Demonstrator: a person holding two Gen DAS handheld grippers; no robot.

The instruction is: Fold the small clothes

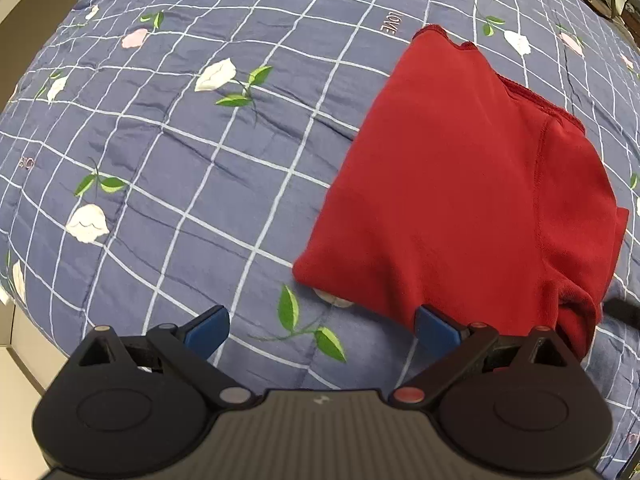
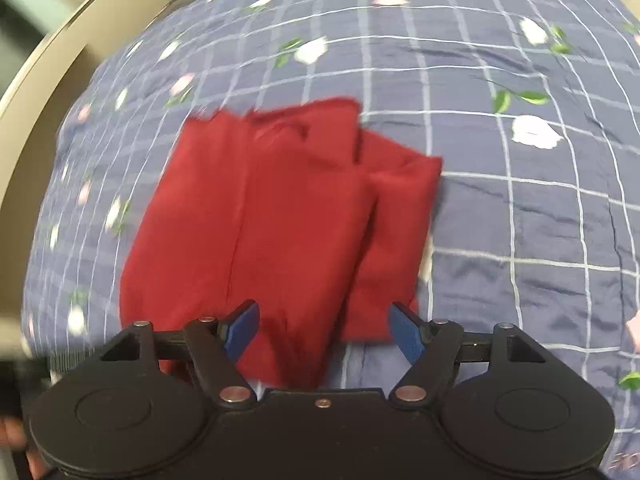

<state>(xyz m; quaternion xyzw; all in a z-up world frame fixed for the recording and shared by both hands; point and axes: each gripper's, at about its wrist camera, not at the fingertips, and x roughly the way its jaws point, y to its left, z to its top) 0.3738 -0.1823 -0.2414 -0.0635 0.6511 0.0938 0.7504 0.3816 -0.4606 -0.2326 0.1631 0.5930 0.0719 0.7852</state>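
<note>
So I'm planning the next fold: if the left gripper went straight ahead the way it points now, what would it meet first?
Probably the bare blue checked quilt. The left gripper is open, and the red garment lies right of its line, just by its right finger. Depth is unclear.

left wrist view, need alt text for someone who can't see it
A folded red garment lies on a blue checked quilt printed with flowers. In the foreground the left hand-held gripper is open with nothing between its blue pads, one pad beside the garment's near edge.

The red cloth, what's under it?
The red cloth lies on the blue flowered quilt. A white flower peeks out at its edge; the rest underneath is covered.
</note>
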